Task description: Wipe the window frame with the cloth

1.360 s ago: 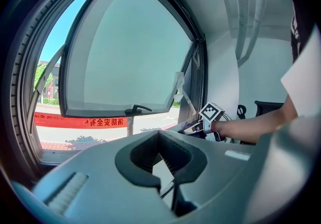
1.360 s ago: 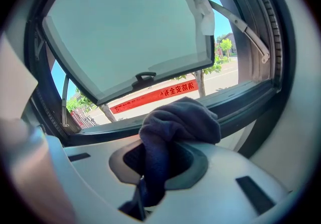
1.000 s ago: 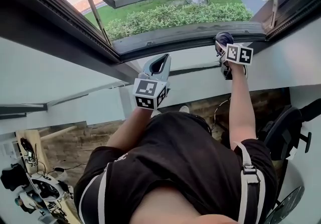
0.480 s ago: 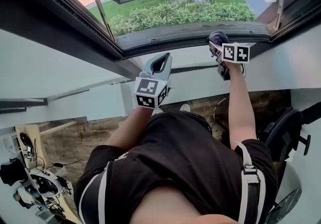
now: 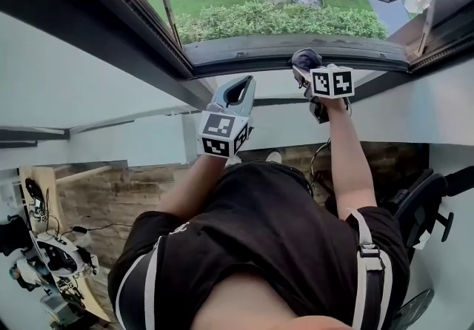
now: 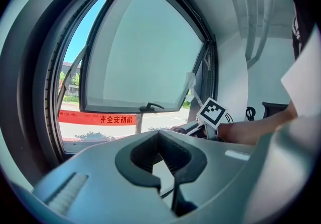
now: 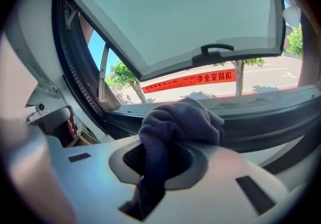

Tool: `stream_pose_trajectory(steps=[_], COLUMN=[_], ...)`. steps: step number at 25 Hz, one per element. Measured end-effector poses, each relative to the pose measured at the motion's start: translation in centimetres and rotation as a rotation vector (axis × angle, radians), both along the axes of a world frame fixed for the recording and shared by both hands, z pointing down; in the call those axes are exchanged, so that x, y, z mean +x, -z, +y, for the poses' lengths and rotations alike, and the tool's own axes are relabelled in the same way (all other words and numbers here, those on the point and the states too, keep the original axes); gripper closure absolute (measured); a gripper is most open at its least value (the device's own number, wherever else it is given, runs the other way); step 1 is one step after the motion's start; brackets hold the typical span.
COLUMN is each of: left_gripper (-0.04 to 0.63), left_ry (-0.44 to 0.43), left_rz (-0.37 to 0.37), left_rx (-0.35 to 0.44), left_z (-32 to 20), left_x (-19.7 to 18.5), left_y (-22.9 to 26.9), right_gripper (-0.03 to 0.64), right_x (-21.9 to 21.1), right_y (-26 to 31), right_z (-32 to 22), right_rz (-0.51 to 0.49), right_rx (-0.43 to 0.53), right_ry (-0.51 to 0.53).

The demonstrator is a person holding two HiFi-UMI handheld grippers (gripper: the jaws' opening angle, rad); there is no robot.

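Cloth at the bottom rail, upper middle of the head view

The right gripper pinches the bunched cloth, which looks pressed onto the frame. The left gripper sits lower left with jaws together and nothing in them. I'd keep the wad flat on the rail and drag it in 1 long pass, gripper plastic off the metal.

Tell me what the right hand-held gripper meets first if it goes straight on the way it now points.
Probably the dark lower rail of the window frame, just ahead. The right hand-held gripper is shut on the cloth, whose bunched end leads and would touch first. The gap between them is unclear.
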State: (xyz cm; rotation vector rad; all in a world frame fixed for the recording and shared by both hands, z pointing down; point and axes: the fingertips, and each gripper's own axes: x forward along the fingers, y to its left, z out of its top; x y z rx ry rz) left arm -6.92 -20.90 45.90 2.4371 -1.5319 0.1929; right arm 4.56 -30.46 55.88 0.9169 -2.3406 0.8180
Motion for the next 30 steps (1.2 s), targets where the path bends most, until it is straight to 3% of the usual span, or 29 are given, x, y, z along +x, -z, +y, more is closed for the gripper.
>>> stream_pose_trajectory(steps=[10,30], left_gripper=[0.589,0.589], left_ry=[0.091,0.284], left_rz=[-0.001,0.007], left_rx=[0.003,-0.002], left_z=[1.0,4.0], left_x=[-4.4,-12.2], left_y=[0.1,-0.1], right_gripper=[0.557,0.557], right_x=[-8.7,-19.8], right_y=[0.0,-0.1], right_z=[2.5,5.4], right_rz=[-0.005,0.093], right_rx=[-0.023,-0.037], right_ry=[0.145,0.3])
